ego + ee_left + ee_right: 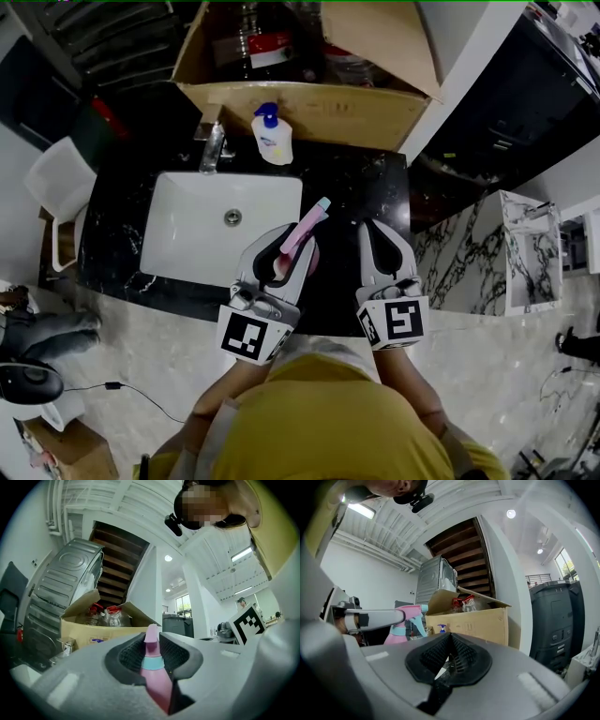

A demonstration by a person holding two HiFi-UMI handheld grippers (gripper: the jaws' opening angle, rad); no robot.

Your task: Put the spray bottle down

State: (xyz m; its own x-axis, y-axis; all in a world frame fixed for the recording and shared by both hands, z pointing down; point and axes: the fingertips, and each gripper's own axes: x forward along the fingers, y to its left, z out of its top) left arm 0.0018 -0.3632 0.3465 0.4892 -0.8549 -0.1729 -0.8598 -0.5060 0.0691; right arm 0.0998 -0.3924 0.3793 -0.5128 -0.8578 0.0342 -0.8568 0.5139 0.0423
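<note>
My left gripper (296,240) is shut on a pink spray bottle (302,234) with a teal nozzle, holding it above the sink's right edge. In the left gripper view the bottle (153,677) stands between the black pads (129,656), its neck and teal collar gripped and its head poking out past the tips. My right gripper (373,230) hovers over the black countertop (361,192) just right of the bottle. Its pads (461,656) meet with nothing between them. The right gripper view shows the bottle (399,629) off to the left in the other gripper's finger.
A white sink (192,253) with a faucet (214,145) is set into the counter. A white pump bottle (272,136) stands behind it, in front of an open cardboard box (309,112) holding bottles. A marble-topped unit (506,248) lies to the right.
</note>
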